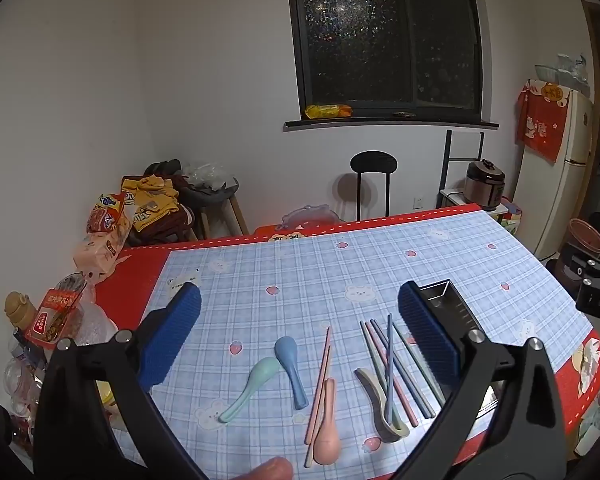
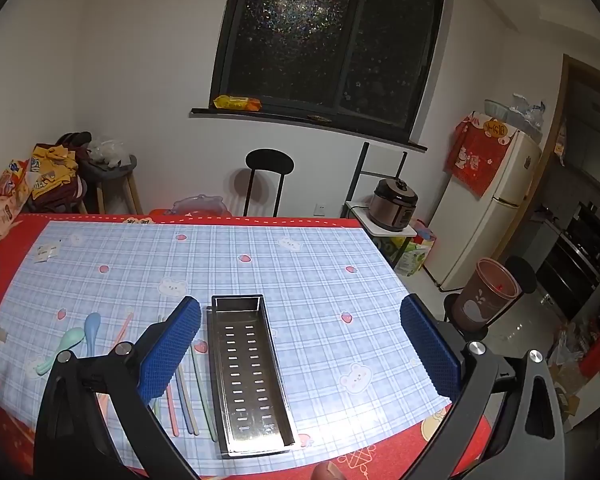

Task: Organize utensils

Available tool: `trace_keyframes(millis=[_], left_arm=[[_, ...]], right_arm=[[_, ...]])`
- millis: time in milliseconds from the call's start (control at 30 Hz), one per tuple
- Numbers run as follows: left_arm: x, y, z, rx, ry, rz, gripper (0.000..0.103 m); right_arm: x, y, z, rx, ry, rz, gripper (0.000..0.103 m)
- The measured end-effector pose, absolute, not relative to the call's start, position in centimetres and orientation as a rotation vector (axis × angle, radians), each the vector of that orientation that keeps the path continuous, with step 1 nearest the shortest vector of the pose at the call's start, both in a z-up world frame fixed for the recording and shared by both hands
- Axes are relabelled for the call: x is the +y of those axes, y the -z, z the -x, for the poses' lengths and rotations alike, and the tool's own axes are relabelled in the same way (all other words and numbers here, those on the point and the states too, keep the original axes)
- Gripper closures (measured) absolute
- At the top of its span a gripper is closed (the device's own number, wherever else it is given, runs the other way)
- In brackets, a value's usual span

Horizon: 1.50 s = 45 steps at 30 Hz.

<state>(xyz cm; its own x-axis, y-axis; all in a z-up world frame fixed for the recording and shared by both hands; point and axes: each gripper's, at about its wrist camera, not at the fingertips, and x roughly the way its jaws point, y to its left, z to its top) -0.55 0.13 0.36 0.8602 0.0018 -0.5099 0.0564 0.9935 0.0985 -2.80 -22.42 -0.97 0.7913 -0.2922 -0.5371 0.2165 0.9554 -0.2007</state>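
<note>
On the blue checked tablecloth (image 1: 300,272) lie a mint spoon (image 1: 252,386), a blue spoon (image 1: 291,366), a pink spoon (image 1: 327,432) beside pink chopsticks (image 1: 320,384), and a beige spoon (image 1: 380,404) under a bundle of several coloured chopsticks (image 1: 396,364). My left gripper (image 1: 300,336) hovers open above them, empty. A perforated steel tray (image 2: 247,368) stands empty to their right, part of it hidden behind the left gripper's right finger (image 1: 428,336). My right gripper (image 2: 300,344) is open over the tray, holding nothing. The spoons (image 2: 76,340) show at its left.
Snack bags, jars and a bottle (image 1: 18,308) crowd the table's left edge. A black chair (image 2: 269,168) stands beyond the far edge. A rice cooker (image 2: 394,204), fridge (image 2: 484,208) and brown bin (image 2: 486,296) are on the right. A fingertip (image 1: 268,470) shows at the bottom.
</note>
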Motion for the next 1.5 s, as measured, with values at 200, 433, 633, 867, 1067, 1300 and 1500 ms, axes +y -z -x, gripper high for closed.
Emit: trace_keyframes(millis=[200, 433, 633, 867, 1067, 1300, 1500], left_arm=[[0.0, -0.3, 0.5, 0.532, 0.03, -0.112, 0.006], [0.0, -0.3, 0.5, 0.532, 0.03, -0.112, 0.005], [0.0, -0.3, 0.5, 0.534, 0.029, -0.112, 0.006], [0.1, -0.3, 0.5, 0.535, 0.029, -0.111, 0.006], [0.1, -0.2, 0.4, 0.534, 0.029, -0.112, 0.005], [0.0, -0.2, 0.5, 0.534, 0.03, -0.111, 0.005], [0.0, -0.3, 0.5, 0.534, 0.029, -0.112, 0.005]], right_arm=[[-22.4, 1.3, 2.7, 0.6, 0.272, 0.129, 0.005], [-22.4, 1.5, 2.6, 0.602, 0.269, 0.129, 0.005], [-22.4, 1.6, 2.6, 0.602, 0.268, 0.13, 0.005], [-22.3, 1.8, 2.6, 0.604, 0.267, 0.129, 0.005], [-22.4, 2.0, 2.7, 0.605, 0.264, 0.125, 0.005], [-22.8, 2.0, 2.9, 0.608, 0.263, 0.121, 0.005], [-22.8, 2.0, 3.0, 0.608, 0.263, 0.118, 0.005]])
